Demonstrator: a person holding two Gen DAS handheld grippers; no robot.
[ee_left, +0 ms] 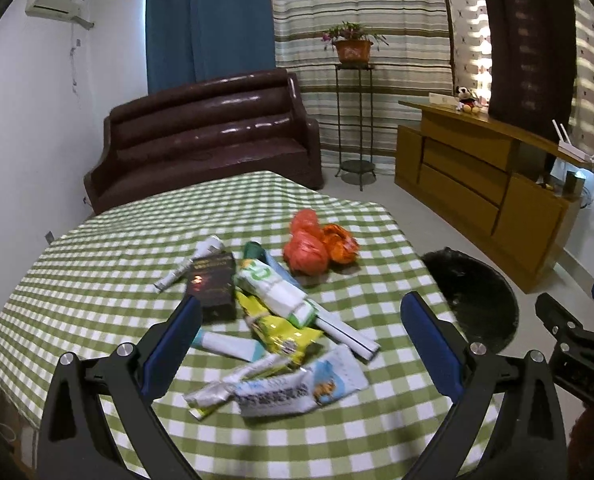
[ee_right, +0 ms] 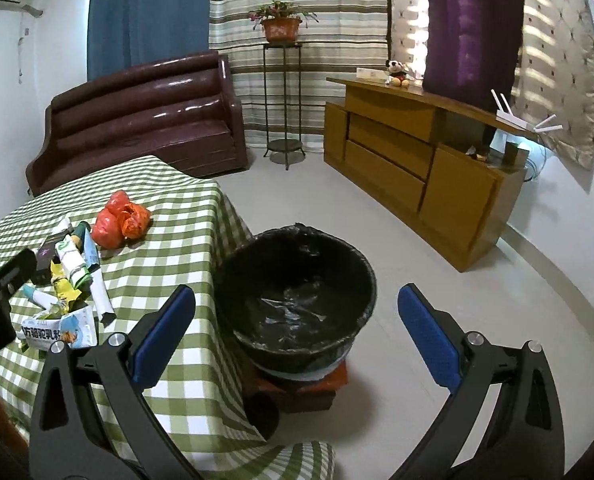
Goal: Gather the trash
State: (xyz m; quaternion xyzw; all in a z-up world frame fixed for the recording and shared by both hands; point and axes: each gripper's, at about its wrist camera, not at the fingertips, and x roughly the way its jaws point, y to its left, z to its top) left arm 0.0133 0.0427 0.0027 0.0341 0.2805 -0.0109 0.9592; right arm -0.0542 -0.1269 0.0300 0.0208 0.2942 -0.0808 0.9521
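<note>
Several pieces of trash lie heaped on the green checked table (ee_left: 97,264): a black box (ee_left: 213,280), a yellow wrapper (ee_left: 277,328), a white-and-blue packet (ee_left: 297,388), white tubes, and red-orange crumpled bags (ee_left: 313,248). My left gripper (ee_left: 301,328) hovers open above the heap, holding nothing. The black-lined bin (ee_right: 297,280) stands on a red-brown box beside the table's right edge. My right gripper (ee_right: 297,328) hangs open over the bin's near rim, empty. In the right wrist view the same heap (ee_right: 69,276) and the bags (ee_right: 121,220) sit at the left.
A dark brown sofa (ee_left: 205,136) stands behind the table. A wooden sideboard (ee_right: 417,160) runs along the right wall, and a metal plant stand (ee_right: 283,108) stands by the striped curtain. Pale floor (ee_right: 437,264) lies open around the bin.
</note>
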